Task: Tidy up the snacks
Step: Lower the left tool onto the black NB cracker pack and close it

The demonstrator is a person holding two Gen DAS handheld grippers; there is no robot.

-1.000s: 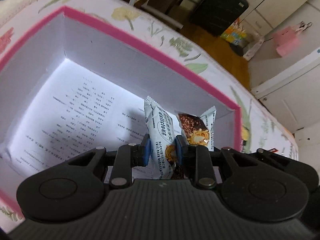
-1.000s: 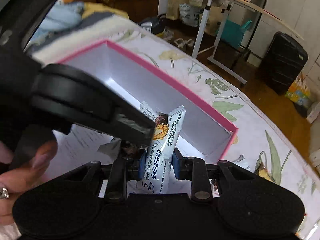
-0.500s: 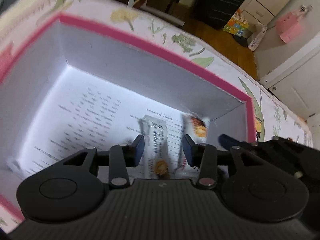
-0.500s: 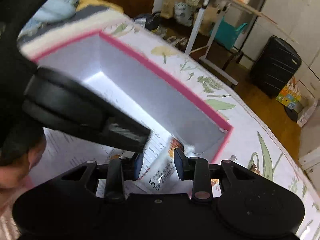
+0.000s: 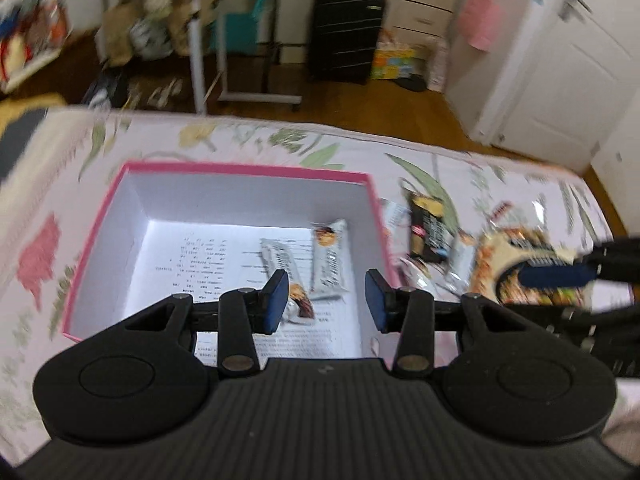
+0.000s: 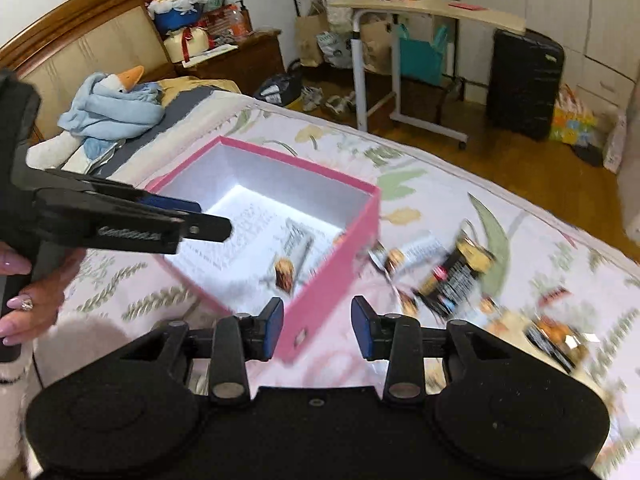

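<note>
A square pink cardboard box (image 5: 256,170) with white inner walls sits on the floral quilted bedspread (image 6: 420,176). On its printed paper floor lie two slim white foil snack bars (image 5: 326,254), side by side toward its right wall. The left gripper (image 5: 326,300) hangs above the box; its blue-padded jaws stand parted and empty. The right gripper (image 6: 317,327), above the box's near corner, has just been opening and grasps nothing. Right of the box, crinkly loose snack packets (image 6: 452,276) lie scattered, blurred.
</note>
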